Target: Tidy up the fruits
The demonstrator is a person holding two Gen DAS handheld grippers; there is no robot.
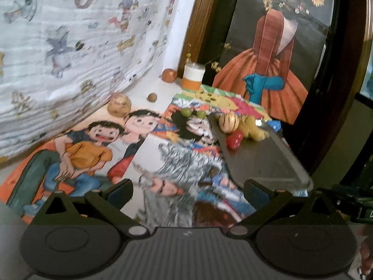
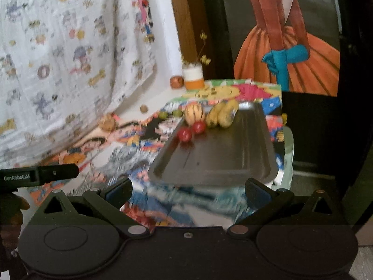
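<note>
Both claws released, jaws wide, nothing between: left gripper [image 1: 187, 192], right gripper [image 2: 188, 190]. Ahead of right: smooth dark metal tray [image 2: 223, 161]; at its far end round red tomatoes [image 2: 184, 134], striped melon [image 2: 195, 113], mottled bananas [image 2: 222, 116].

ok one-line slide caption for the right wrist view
Open right gripper faces a dark tray holding bananas, two red fruits and a striped fruit.

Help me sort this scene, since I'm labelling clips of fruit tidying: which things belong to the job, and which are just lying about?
Belonging to the job:
- metal tray
- bananas
- striped melon
- two red fruits
- two green fruits
- round brown fruit
- small brown fruit
- orange fruit

Just lying about:
- flower jar
- cartoon-print cloth
- painting of an orange dress
</note>
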